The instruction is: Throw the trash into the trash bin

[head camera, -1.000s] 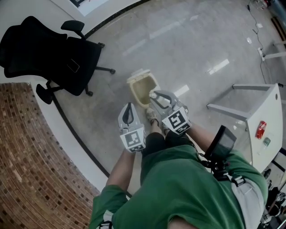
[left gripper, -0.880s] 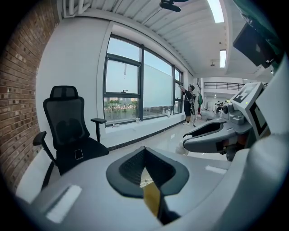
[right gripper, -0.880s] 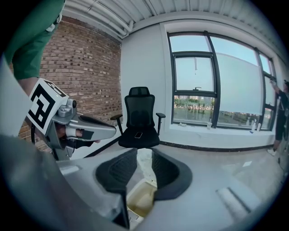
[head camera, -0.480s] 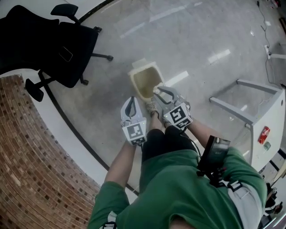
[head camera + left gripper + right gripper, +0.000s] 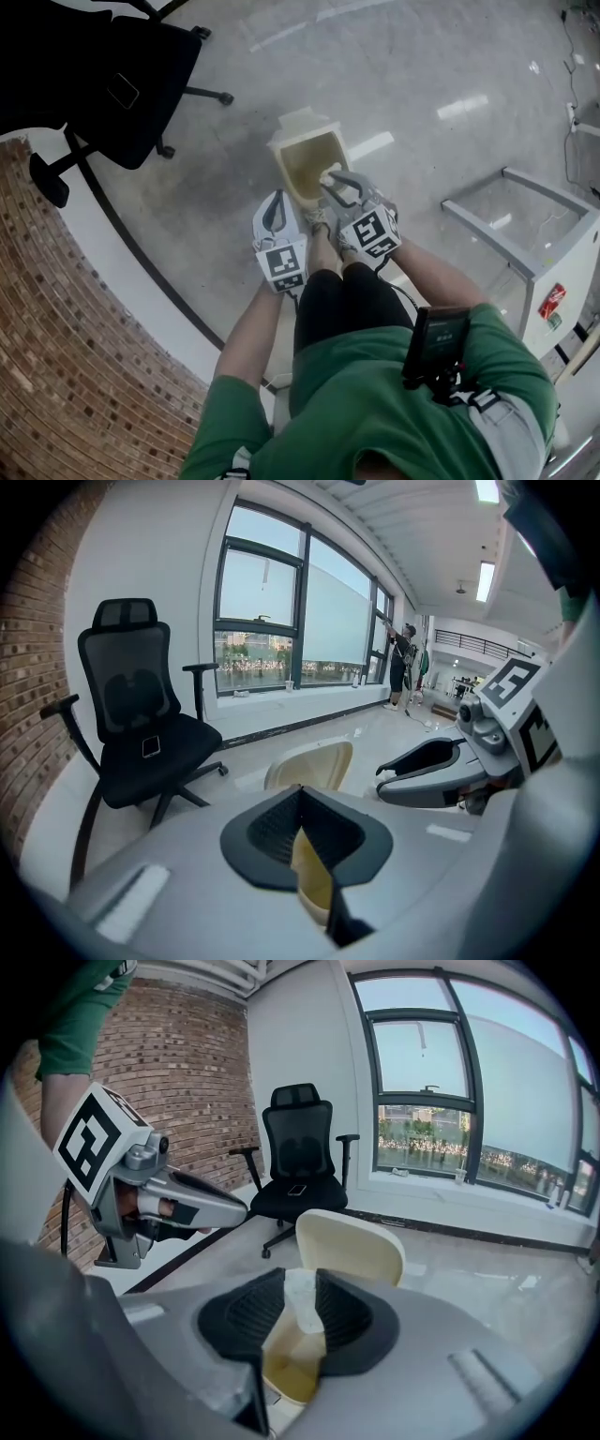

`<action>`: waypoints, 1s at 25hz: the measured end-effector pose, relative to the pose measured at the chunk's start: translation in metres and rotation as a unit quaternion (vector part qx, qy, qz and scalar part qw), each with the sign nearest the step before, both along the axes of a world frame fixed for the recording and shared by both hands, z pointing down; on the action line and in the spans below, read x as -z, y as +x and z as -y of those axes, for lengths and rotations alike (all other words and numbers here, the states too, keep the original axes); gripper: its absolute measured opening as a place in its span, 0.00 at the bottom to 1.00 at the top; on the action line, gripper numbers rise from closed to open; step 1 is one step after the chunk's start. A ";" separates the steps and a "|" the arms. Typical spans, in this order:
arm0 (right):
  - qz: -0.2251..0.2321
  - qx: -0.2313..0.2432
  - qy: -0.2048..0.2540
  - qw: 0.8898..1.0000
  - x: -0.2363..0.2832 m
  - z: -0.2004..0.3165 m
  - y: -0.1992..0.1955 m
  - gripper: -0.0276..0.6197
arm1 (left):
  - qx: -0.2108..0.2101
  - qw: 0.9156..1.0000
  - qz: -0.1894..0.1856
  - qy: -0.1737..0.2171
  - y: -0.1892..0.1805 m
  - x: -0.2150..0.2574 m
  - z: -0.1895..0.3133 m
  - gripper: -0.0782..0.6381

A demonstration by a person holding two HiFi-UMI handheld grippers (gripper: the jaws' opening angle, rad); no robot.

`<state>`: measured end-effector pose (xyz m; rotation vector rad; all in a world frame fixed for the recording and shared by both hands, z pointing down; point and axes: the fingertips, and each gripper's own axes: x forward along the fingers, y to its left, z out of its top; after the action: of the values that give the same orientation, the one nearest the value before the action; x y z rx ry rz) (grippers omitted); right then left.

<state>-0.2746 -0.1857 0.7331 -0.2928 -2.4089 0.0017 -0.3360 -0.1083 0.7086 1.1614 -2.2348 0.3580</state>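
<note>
Right gripper view: right gripper (image 5: 302, 1286) jaws clamped on white trash (image 5: 302, 1312), small crumpled bit. Bin (image 5: 349, 1241) right under it, lid up, inside showing through gap in jaws. Left gripper view: left gripper (image 5: 300, 797) jaws together, empty, bin just past tips. Head view: both grippers side by side above person's legs (image 5: 342, 300), pointing down at bin on floor (image 5: 450, 75). Black chair (image 5: 112, 75) off to left, near brick wall (image 5: 56, 328).

The trash bin (image 5: 302, 173) is cream, the chair (image 5: 103, 66) black, the brick wall (image 5: 56, 328) reddish-brown, the trash (image 5: 302, 1299) white.
</note>
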 end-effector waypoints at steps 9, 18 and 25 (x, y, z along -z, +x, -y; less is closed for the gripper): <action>-0.019 -0.005 -0.008 1.000 -0.069 0.007 -0.002 0.20 | 0.019 0.999 -0.037 -0.010 -0.005 -0.072 0.001 0.12; -0.035 0.005 -0.003 0.999 -0.138 0.015 0.001 0.20 | 0.016 0.998 -0.058 -0.010 0.002 -0.138 0.005 0.12; -0.047 0.019 0.002 0.999 -0.176 0.005 -0.009 0.20 | 0.019 0.997 -0.070 -0.021 0.003 -0.181 -0.004 0.12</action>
<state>-0.2831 -0.1906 0.9092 -0.3298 -2.3084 -0.0072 -0.3329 -0.1042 0.8892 1.0859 -2.1142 0.2977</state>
